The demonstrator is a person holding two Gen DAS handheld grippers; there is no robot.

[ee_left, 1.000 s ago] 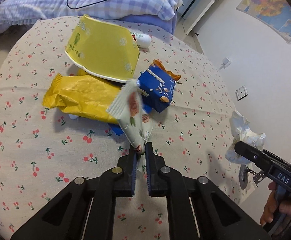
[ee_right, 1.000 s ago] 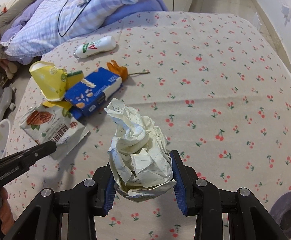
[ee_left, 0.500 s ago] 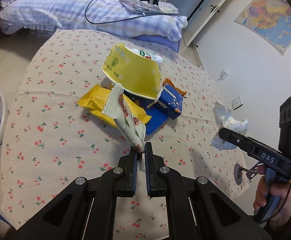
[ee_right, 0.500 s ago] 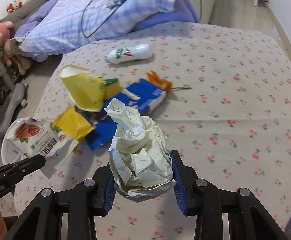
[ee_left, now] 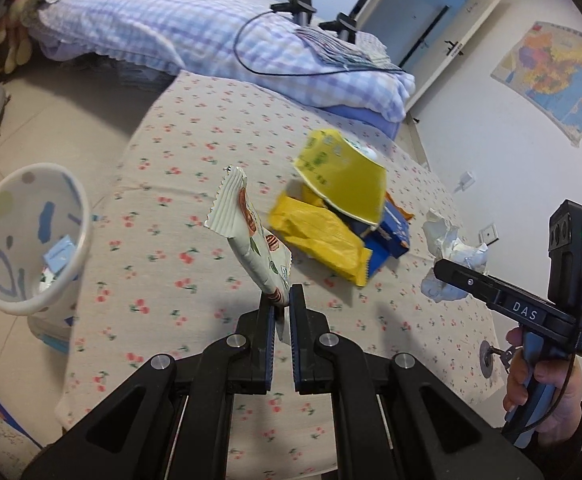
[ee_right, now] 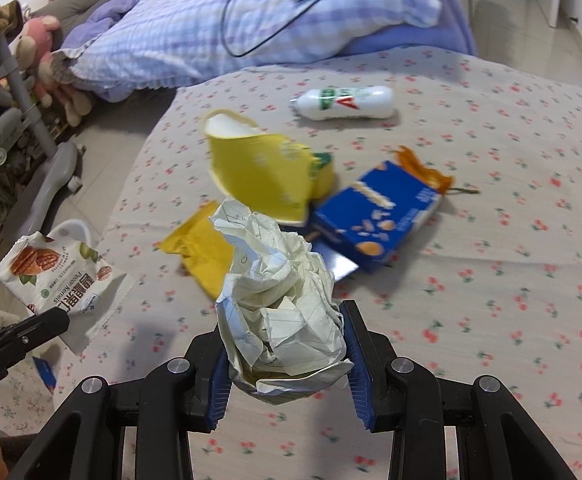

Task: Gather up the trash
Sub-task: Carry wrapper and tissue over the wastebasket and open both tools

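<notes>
My left gripper (ee_left: 282,304) is shut on a white nut snack packet (ee_left: 251,236) and holds it in the air over the table's left part; the packet also shows in the right wrist view (ee_right: 57,272). My right gripper (ee_right: 285,344) is shut on a crumpled paper ball (ee_right: 279,304), held above the table; the ball shows in the left wrist view (ee_left: 451,256). A white patterned trash bin (ee_left: 31,240) stands on the floor left of the table. On the table lie a yellow paper bowl (ee_right: 259,172), a yellow wrapper (ee_left: 319,240), a blue carton (ee_right: 379,220) and a white bottle (ee_right: 347,102).
The table has a cherry-print cloth (ee_right: 491,140). A bed with a checked quilt (ee_left: 171,32) and a black cable stands behind it. Plush toys (ee_right: 39,52) and a grey stand are at the far left. A wall with a map (ee_left: 551,76) is on the right.
Both grippers have pulled back and to the left with their loads. The trash bin has come more fully into the left wrist view. The pile on the table looks farther away.
</notes>
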